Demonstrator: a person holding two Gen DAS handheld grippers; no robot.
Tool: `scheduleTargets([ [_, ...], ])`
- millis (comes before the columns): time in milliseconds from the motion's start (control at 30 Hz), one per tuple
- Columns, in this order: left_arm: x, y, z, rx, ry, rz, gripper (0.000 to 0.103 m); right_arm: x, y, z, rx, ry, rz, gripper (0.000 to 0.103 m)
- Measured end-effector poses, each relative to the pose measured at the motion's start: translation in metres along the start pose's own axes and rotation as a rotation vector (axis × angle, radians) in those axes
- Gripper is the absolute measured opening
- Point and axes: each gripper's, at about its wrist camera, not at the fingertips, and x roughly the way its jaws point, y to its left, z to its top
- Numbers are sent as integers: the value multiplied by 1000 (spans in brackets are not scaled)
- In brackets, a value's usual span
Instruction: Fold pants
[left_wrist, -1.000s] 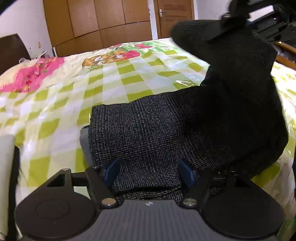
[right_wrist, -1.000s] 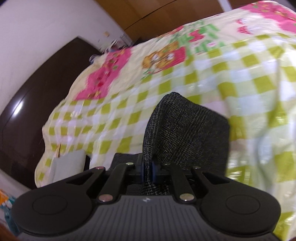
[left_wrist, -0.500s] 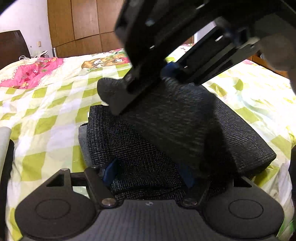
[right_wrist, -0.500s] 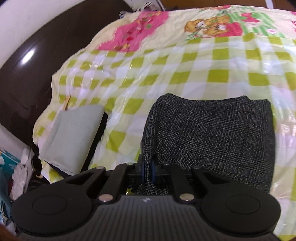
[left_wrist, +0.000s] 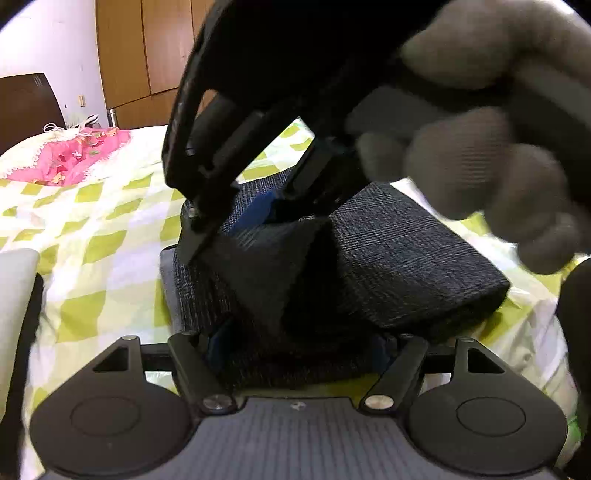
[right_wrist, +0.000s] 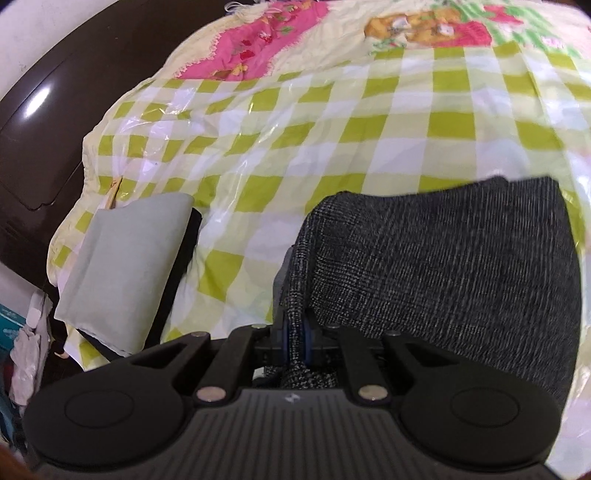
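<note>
Your pants (right_wrist: 443, 266) are lying on the bed (right_wrist: 369, 122), on the green-and-white checked cover, already folded into a thick dark grey bundle with a fine woven check. In the left wrist view the bundle (left_wrist: 406, 258) is filling the middle of the picture, and one corner of the top layer is being lifted into a small peak.

Your right gripper (right_wrist: 294, 334) is holding that lifted fold — the jaws are nearly together with a narrow strip of the fabric running between the blue pads. They have just been opening a little, yet the cloth is standing pinched between them. In the left wrist view the same gripper (left_wrist: 258, 218) is coming down from above onto the bundle, and your gloved hand (left_wrist: 480, 147) is blurred at the upper right.

Your left gripper (left_wrist: 299, 350) is standing with its jaws wide apart at the near edge of the pants. The near edge is lying between the two blue pads; it seems they are not pressing on it, but that part is dark.

To the left, at the bed's edge, a pale green folded cloth (right_wrist: 122, 266) is resting on something dark, well apart from the pants.
</note>
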Motion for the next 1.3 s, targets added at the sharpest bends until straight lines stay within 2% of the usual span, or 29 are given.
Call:
scheduleTargets([
  [100, -15, 5, -2, -59, 7, -23, 84, 8, -6, 0, 43, 29, 50, 24],
  [167, -25, 11, -6, -111, 16, -23, 84, 10, -8, 0, 69, 28, 88, 25],
  [267, -39, 23, -10, -178, 23, 15, 84, 11, -9, 1, 83, 26, 143, 25],
  [367, -59, 32, -11, -210, -4, 63, 84, 6, -8, 4, 74, 15, 162, 25],
  [533, -83, 41, 9, -221, -100, 91, 84, -17, -1, 13, -69, -57, 87, 24],
  [700, -65, 34, 28, -170, -154, 64, 85, -21, -2, 26, -178, -90, -8, 24],
  [800, -35, 28, 29, -129, -102, 76, 85, -10, -4, 34, -214, -70, -45, 24],
  [867, -19, 28, 23, -108, -31, 114, 84, 0, -4, 37, -253, -55, -70, 24],
  [933, -10, 33, 12, -122, 31, 120, 85, 13, -4, 39, -266, -39, -87, 24],
  [1067, -13, 45, 0, -226, 52, 77, 89, 33, -9, 41, -281, -23, -105, 22],
  [1133, -14, 44, 1, -250, 59, 80, 90, 43, -14, 43, -260, -16, -96, 21],
  [1300, -21, 33, 12, -193, 69, 120, 89, 55, -15, 45, -263, -35, -90, 22],
])
